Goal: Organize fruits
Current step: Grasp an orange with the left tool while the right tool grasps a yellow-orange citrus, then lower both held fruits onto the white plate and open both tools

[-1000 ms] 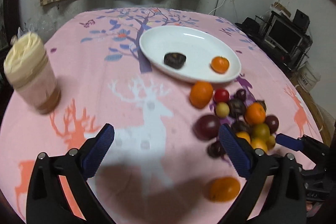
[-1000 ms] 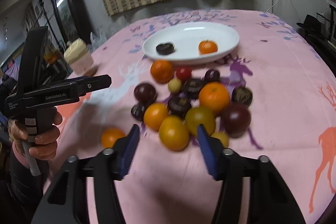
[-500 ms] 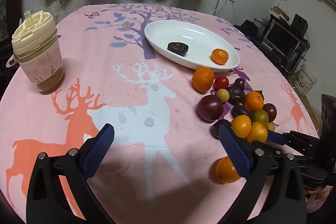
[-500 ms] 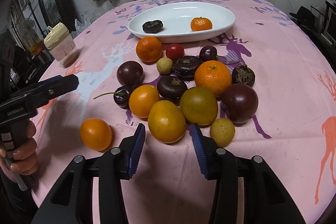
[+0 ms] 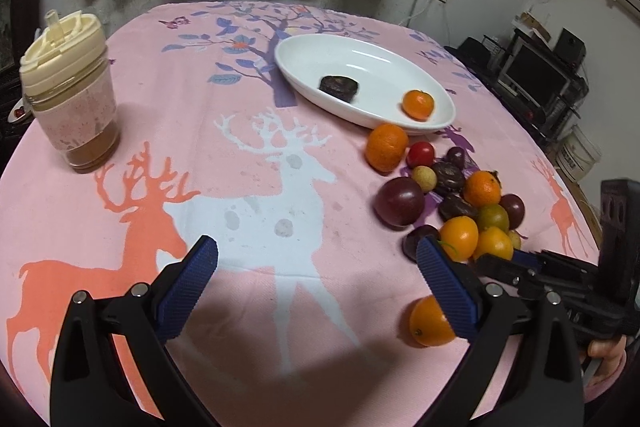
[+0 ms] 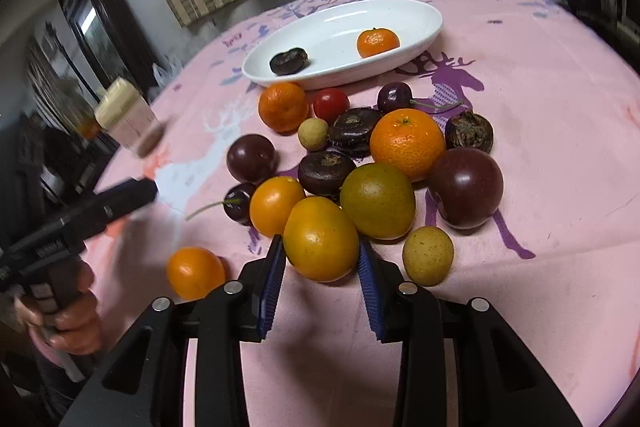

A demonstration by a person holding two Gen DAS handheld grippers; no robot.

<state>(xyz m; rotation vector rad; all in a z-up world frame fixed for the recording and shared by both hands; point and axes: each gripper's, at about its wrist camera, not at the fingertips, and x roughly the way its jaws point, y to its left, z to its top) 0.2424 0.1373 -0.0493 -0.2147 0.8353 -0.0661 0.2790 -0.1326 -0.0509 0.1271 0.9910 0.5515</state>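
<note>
A white oval plate (image 6: 400, 7) holds a small orange (image 6: 378, 43) and a dark flat fruit (image 6: 289, 61). Below it on the pink cloth lies a heap of several oranges, dark plums, cherries and small yellow fruits. My right gripper (image 6: 321, 247) is closing its jaws on the nearest yellow-orange fruit (image 6: 316, 223), with both blue pads touching its sides. One orange (image 6: 196, 271) lies apart to the left. My left gripper (image 5: 316, 247) hangs open over the deer print with nothing between its fingers. The lone orange (image 5: 430, 323) shows just behind its right finger.
A tumbler with a cream lid (image 5: 68, 91) stands at the table's far left. The round table's edge drops off on the right, with a monitor (image 5: 536, 75) and shelves beyond. A hand (image 6: 68, 323) holds the left gripper's handle.
My right gripper has sunk toward the heap and its jaws have narrowed onto the yellow-orange fruit. The left gripper stays open in about the same place.
</note>
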